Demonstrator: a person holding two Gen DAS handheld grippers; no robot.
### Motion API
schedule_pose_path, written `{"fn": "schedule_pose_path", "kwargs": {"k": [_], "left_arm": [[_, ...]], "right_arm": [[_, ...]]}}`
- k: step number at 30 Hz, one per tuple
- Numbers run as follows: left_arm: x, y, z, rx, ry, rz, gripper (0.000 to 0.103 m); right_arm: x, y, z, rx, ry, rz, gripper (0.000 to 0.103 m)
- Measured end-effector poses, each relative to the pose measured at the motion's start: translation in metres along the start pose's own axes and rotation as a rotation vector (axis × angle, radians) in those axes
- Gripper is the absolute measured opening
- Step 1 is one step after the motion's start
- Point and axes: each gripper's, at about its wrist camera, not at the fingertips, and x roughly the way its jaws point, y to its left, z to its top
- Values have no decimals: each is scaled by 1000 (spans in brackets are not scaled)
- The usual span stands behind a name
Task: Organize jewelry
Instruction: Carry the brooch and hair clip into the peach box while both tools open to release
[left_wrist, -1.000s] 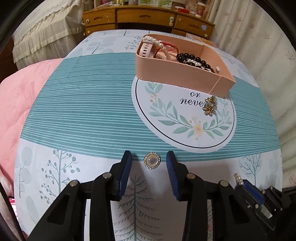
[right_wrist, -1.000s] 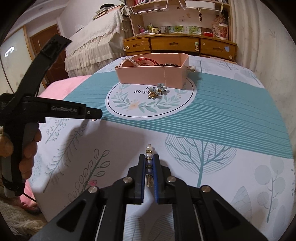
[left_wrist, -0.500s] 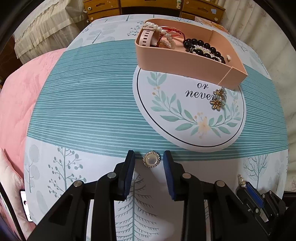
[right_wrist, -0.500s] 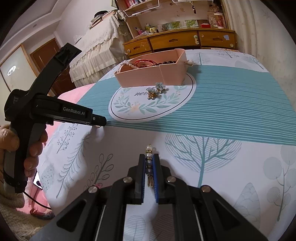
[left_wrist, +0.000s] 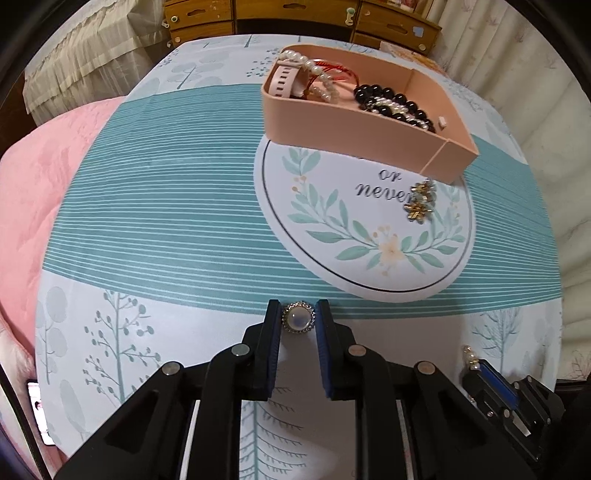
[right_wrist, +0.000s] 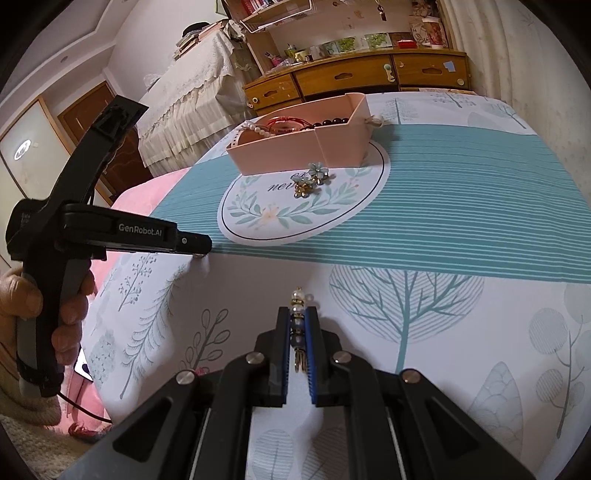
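Note:
My left gripper (left_wrist: 297, 312) is shut on a round pearl brooch (left_wrist: 298, 322) with a sparkly rim, its pads touching both sides, low over the tablecloth. My right gripper (right_wrist: 298, 314) is shut on a beaded pearl earring (right_wrist: 298, 306) whose tip sticks out past the fingertips; it also shows in the left wrist view (left_wrist: 471, 356). The pink jewelry box (left_wrist: 354, 122) holds pearl and black bead bracelets and a pink watch strap. The box also shows in the right wrist view (right_wrist: 306, 151). Flower earrings (left_wrist: 419, 203) lie in front of the box, and show in the right wrist view (right_wrist: 310, 179).
A tablecloth with teal stripes and a round leaf print (left_wrist: 369, 229) covers the table. A pink quilt (left_wrist: 33, 177) lies left of it. A wooden dresser (right_wrist: 354, 79) stands behind. The left gripper body (right_wrist: 110, 236) sits at the left in the right wrist view.
My left gripper's jaws have closed in from both sides onto the round brooch. The right gripper still holds the beaded earring, and has lifted a little.

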Motion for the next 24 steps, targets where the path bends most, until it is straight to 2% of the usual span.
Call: {"fn": "schedule_pose_path", "kwargs": {"k": [6, 10, 13, 18, 24], "left_arm": [[-26, -11, 3, 38, -77, -39, 16], [-48, -16, 17, 55, -142, -56, 16], [-63, -18, 36, 73, -190, -62, 16], [-74, -9, 77, 92, -216, -93, 16], [-69, 6, 122, 83, -222, -178, 16]], "right_arm": [[-11, 6, 26, 3, -18, 41, 7], [-24, 16, 57, -13, -51, 65, 7], [-30, 22, 89, -15, -76, 87, 7], [-31, 18, 145, 44, -107, 114, 7], [-2, 6, 197, 131, -74, 126, 7]]}}
